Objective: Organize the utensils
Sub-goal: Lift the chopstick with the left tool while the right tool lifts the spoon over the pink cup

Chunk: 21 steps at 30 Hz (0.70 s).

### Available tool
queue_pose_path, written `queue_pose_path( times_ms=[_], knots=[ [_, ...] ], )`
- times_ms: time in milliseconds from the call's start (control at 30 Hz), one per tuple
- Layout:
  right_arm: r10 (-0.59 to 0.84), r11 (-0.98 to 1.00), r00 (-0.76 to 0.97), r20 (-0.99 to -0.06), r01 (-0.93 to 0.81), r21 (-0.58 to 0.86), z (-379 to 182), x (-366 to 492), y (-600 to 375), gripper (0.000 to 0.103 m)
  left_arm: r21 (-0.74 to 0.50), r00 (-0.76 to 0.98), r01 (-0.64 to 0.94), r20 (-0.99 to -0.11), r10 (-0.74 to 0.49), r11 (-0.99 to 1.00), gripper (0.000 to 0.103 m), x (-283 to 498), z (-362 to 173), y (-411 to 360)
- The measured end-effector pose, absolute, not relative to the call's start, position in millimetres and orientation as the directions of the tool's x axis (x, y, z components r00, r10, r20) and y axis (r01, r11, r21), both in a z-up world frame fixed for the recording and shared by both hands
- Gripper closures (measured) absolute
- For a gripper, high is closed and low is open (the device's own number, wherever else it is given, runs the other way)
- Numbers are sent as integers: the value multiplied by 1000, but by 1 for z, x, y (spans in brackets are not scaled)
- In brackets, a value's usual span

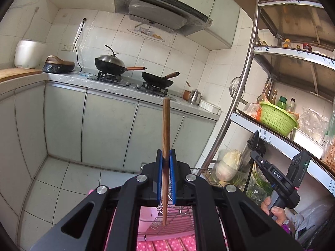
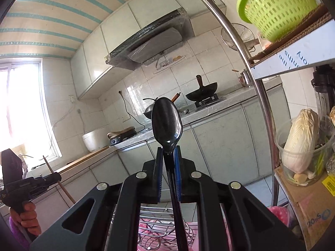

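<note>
Left wrist: left claw (image 1: 166, 156) clamped on wooden chopstick (image 1: 166, 125) | right claw (image 2: 168, 154) clamped on black spoon (image 2: 166, 121)

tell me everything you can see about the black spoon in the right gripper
The black spoon is glossy and dark, plastic or coated by its look, with an oval bowl and a thin handle. It stands about upright, bowl on top, clamped at the neck by the right gripper; the handle runs down between the fingers toward a wire rack below.

Wire rack (image 1: 178, 213) (on pink dotted cloth (image 1: 167, 244))
</note>
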State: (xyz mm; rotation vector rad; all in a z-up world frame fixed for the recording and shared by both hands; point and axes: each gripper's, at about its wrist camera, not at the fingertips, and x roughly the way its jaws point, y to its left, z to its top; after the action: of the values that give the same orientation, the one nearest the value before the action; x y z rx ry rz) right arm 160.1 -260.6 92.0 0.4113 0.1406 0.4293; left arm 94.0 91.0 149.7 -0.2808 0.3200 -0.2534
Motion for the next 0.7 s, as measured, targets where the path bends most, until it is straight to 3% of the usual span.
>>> queue_pose_path(
  times_ms=[433,700],
  knots=[
    [398,853,917,-39,-354,382,75,192,-257,92,-320,927,155,-279,-249,935,97,125,139,99],
    [397,848,916,-57,-342,406,56,211,-259,92,-238,926,118,-323,-194,964,97,147,116,87]
  ],
)
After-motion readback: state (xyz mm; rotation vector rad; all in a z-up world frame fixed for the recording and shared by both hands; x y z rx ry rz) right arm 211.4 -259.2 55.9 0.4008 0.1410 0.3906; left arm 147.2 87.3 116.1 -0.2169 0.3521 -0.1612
